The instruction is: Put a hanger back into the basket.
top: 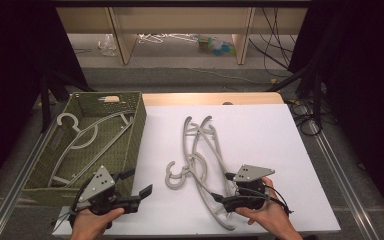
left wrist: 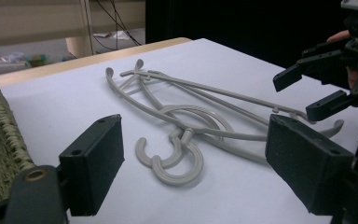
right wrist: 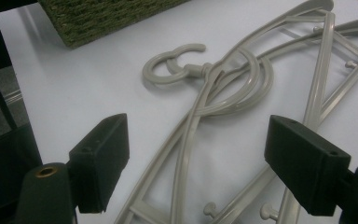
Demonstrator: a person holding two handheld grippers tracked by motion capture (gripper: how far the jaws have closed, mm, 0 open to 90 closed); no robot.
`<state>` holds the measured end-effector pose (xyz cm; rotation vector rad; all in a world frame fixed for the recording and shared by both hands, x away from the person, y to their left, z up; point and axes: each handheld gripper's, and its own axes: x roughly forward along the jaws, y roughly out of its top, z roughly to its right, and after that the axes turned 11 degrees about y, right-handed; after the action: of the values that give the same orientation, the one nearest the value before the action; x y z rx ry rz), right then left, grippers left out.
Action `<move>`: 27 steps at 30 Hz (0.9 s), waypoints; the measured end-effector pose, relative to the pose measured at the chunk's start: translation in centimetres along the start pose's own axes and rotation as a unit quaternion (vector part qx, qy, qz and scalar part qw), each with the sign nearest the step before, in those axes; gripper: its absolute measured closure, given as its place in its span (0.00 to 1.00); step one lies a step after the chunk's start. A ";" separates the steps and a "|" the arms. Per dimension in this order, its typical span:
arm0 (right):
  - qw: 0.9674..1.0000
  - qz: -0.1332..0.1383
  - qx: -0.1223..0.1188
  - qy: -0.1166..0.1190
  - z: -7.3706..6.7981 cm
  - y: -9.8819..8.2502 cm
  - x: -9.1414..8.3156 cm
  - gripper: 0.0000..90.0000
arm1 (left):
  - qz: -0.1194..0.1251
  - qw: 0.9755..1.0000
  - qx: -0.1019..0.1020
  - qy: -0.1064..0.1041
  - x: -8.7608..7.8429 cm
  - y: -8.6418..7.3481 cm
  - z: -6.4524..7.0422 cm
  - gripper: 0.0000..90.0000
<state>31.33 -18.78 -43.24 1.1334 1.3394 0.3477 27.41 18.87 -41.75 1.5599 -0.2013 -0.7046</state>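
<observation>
White tabletop [top: 260, 135] bears tangled hangers [top: 200, 160] beside a basket [top: 135, 135] (both grippers wide, empty).

Dim, soft overhead light; dark surroundings, faint shadows, slightly grainy, near claws blurred.

Two grey plastic hangers [top: 200, 155] lie flat and overlapped on the white sheet of the desk [top: 270, 145], right of centre. Their open round hooks [left wrist: 170, 158] rest side by side, pointing left. The long curved arms cross, running from far to near.
</observation>
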 end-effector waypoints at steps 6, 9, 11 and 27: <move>1.000 -0.014 -0.001 0.001 0.2 0.1 1.0 0.27 | 0.005 1.000 0.010 -0.004 0.4 -0.5 0.5 0.21; 0.999 -0.032 -0.002 0.003 0.3 0.3 2.0 0.28 | 0.007 1.000 0.009 -0.008 0.4 -0.6 0.5 0.21; 0.999 -0.045 -0.004 0.008 0.5 0.4 2.8 0.29 | 0.009 1.000 0.017 -0.011 0.5 -0.7 0.5 0.21; 0.985 -0.167 0.048 0.005 1.0 2.5 6.5 0.45 | -0.011 1.000 0.012 -0.026 1.1 -1.1 0.8 0.21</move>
<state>34.93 -13.09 -45.23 0.9633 1.5394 0.0442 27.48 17.76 -43.09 1.5704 -0.2327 -0.7635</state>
